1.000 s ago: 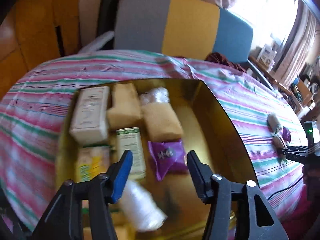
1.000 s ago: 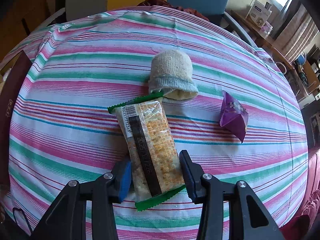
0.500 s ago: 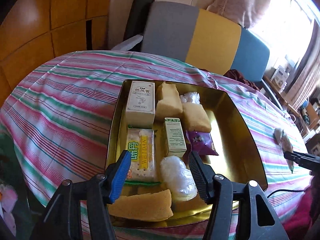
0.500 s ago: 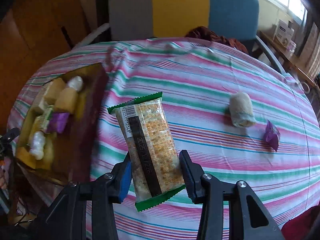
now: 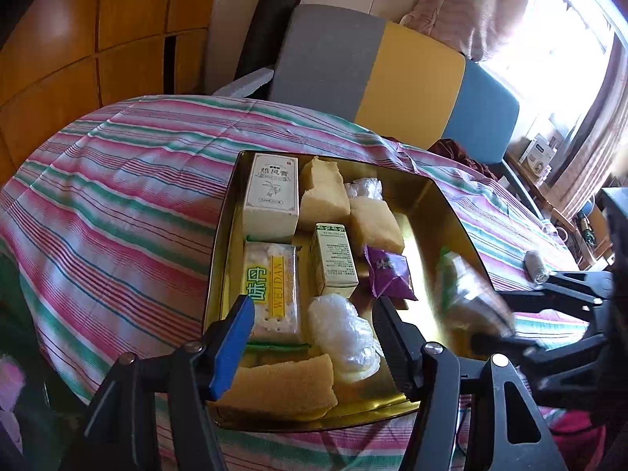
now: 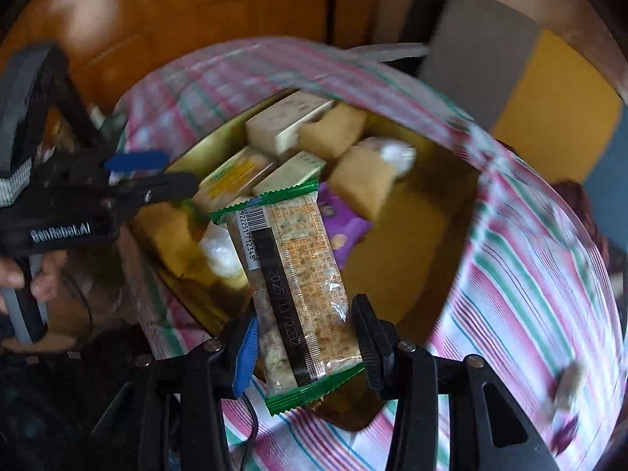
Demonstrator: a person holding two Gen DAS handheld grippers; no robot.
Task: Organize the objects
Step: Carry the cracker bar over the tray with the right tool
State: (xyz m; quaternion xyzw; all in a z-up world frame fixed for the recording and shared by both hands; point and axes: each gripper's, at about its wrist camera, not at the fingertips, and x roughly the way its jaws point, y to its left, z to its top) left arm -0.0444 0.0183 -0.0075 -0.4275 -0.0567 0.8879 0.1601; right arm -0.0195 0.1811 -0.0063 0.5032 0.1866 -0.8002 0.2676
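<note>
My right gripper (image 6: pixel 304 337) clamps the cracker packet (image 6: pixel 292 274) over the gold tray (image 6: pixel 424 235), whose bare right side looks free, though blurred. My left gripper (image 5: pixel 310 337), jaws just widening, holds nothing at lower frame.

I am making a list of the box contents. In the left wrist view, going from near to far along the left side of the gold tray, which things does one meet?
Yellow sponge → WEIDAN cracker packet → white carton → far rim of the gold tray.

Striped cloth-covered table (image 5: pixel 117 204) bears gold tray (image 5: pixel 443 212); grey roll (image 5: pixel 537 266) well apart.
</note>
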